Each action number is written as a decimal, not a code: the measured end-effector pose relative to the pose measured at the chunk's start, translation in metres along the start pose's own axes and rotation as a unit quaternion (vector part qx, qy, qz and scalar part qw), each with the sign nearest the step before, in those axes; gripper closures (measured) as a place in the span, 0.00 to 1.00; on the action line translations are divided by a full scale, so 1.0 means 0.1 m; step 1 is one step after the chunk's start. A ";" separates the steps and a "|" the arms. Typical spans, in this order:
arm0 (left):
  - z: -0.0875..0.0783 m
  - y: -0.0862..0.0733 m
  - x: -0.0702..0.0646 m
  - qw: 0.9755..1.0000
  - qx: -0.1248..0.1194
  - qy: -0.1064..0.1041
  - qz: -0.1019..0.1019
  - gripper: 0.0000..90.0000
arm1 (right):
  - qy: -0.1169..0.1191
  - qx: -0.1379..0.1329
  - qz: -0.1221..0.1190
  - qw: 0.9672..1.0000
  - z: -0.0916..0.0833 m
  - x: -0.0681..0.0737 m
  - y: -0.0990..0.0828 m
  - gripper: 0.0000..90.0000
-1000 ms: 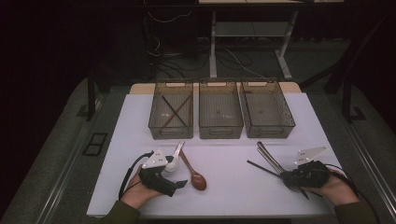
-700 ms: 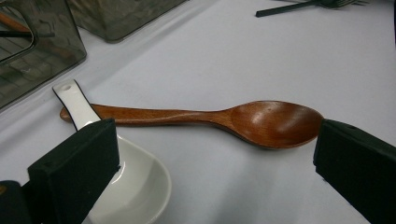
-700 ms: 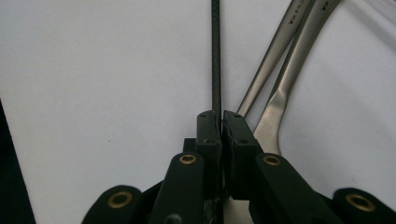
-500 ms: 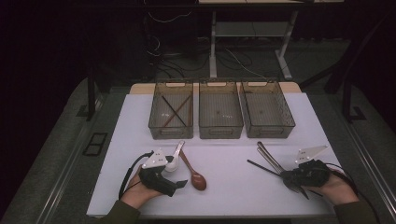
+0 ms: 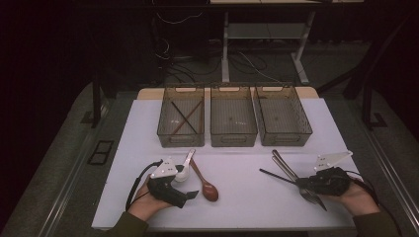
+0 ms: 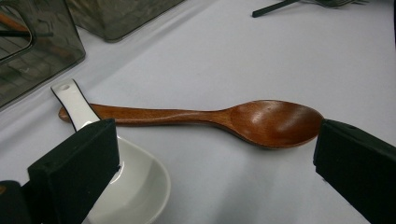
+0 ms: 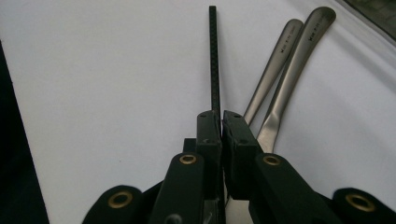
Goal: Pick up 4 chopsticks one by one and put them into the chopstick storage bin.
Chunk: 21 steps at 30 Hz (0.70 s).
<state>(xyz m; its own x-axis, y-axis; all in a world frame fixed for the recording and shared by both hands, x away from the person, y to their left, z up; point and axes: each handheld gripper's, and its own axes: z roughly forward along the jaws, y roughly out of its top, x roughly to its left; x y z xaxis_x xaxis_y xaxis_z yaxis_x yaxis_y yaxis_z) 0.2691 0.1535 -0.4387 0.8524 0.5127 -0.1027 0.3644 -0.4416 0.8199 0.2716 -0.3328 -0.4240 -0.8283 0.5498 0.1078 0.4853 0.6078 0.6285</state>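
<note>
Your white table (image 5: 237, 197) fills the lower half of the high view, its near edge cut off by the bottom of the frame, and the room beyond it is too dark to make out. Three smoky clear bins (image 5: 233, 116) stand in a row across the middle of that view; the left one holds two crossed sticks (image 5: 184, 117), and what lies in the other two is hard to tell through the tint. At lower left your left gripper (image 5: 190, 195) rests on the table with its jaws wide apart, clamped on nothing. In the left gripper view the wooden spoon (image 6: 219, 119) lies between those jaws, bowl near the right one, and the white ceramic spoon (image 6: 126, 179) is partly hidden behind the left jaw, its handle lying across the end of the wooden one. At lower right your right gripper (image 5: 302, 184) has its jaws together on a thin black stick (image 7: 214, 56), which runs up to the top of the right gripper view. Just right of it lie two metal handles (image 7: 292, 65); each carries stamped lettering too small to read, and their working ends are hidden behind the jaws.
</note>
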 end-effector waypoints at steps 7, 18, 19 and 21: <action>0.00 0.00 0.00 1.000 0.000 0.000 0.000 0.00 | 0.001 -0.015 -0.005 1.000 -0.02 0.02 0.08 0.94; 0.00 0.00 0.00 1.000 0.000 0.000 0.000 0.00 | 0.001 -0.038 -0.007 0.999 0.00 0.02 0.33 0.94; 0.00 0.00 0.00 1.000 0.000 0.000 -0.001 0.00 | 0.000 -0.041 -0.005 0.999 0.01 0.02 0.36 0.94; 0.00 0.00 0.00 1.000 0.001 0.000 -0.001 0.00 | 0.003 -0.048 -0.004 0.999 0.01 0.02 0.40 0.94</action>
<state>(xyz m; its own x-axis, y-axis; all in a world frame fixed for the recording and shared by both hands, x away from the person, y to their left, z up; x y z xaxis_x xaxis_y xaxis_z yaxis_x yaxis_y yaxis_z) 0.2692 0.1532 -0.4390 0.8517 0.5136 -0.1040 0.3663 -0.4415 0.8191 0.2896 -0.3063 -0.3993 -0.8335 0.5421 0.1073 0.4506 0.5544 0.6997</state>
